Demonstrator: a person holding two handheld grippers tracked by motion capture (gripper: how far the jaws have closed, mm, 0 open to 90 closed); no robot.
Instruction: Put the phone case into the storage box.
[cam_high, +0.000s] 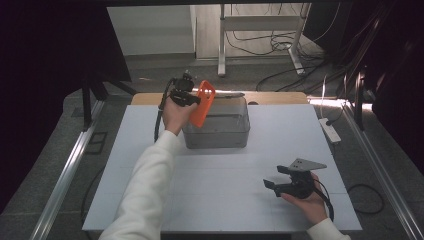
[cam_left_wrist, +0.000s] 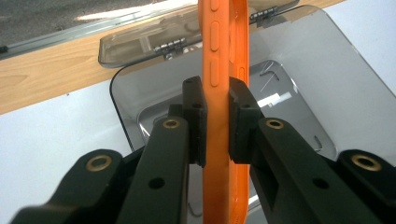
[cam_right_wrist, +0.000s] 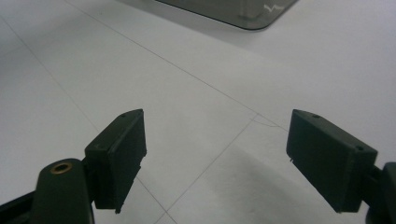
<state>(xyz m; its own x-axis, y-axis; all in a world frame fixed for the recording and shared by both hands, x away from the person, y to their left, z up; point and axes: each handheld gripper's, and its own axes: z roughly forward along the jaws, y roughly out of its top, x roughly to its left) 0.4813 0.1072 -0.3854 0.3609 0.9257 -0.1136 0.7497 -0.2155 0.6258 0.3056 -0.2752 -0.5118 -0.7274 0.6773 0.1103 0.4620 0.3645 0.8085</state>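
An orange phone case (cam_high: 203, 103) hangs upright over the left part of a clear grey plastic box (cam_high: 235, 131) at the back of the table. My left gripper (cam_high: 192, 100) is shut on the case; in the left gripper view the two black jaws pinch the orange phone case (cam_left_wrist: 220, 70) by its thin edges, above the open box (cam_left_wrist: 299, 84). The box's lid (cam_left_wrist: 140, 44) lies folded back on its hinges. My right gripper (cam_high: 274, 181) rests low over the white table at the front right, open, with nothing between its fingers (cam_right_wrist: 327, 158).
The white table top (cam_high: 220, 200) spreads around the box, with a wooden strip (cam_high: 280, 97) along its far edge. A white power strip (cam_high: 330, 130) lies off the right side. Cables and a metal stand (cam_high: 260, 35) sit on the floor behind.
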